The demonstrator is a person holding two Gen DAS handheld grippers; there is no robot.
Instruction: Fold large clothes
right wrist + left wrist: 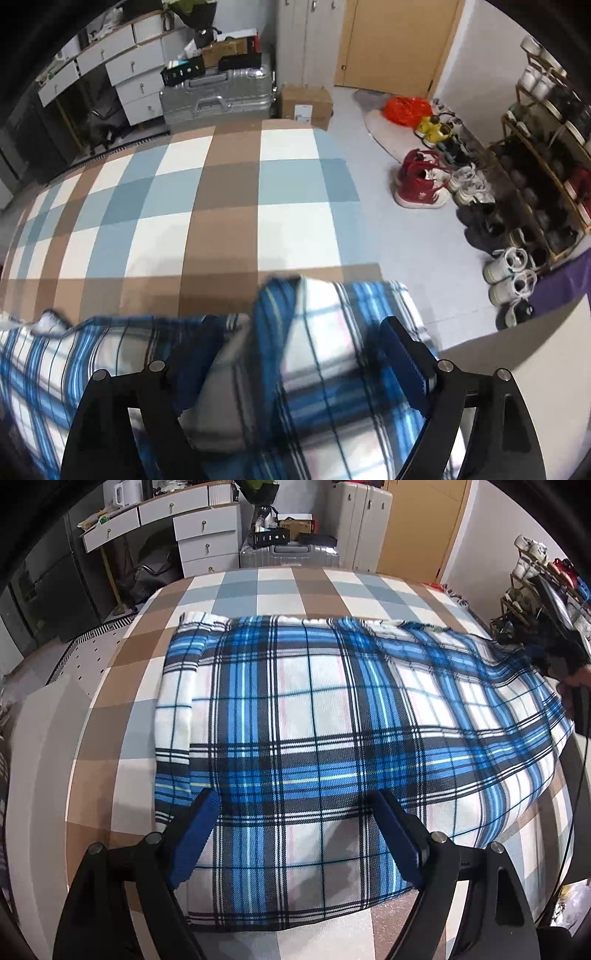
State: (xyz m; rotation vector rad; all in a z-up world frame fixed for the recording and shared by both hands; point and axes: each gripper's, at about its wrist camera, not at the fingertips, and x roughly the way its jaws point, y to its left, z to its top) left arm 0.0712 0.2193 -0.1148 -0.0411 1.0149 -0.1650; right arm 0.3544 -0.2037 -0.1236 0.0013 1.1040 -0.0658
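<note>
Clearly soft, light, floppy plaid cloth (314, 720) on the bed (280, 587); best pinched at corners. Left gripper (299, 812) wide, empty; right gripper (299, 339) wide over a raised fold.

Even indoor light, soft shadows. Heavy fisheye bend and dark corners in both views; the blue-and-white plaid fleece cloth (332, 332) is motion-smeared in the right wrist view.
</note>
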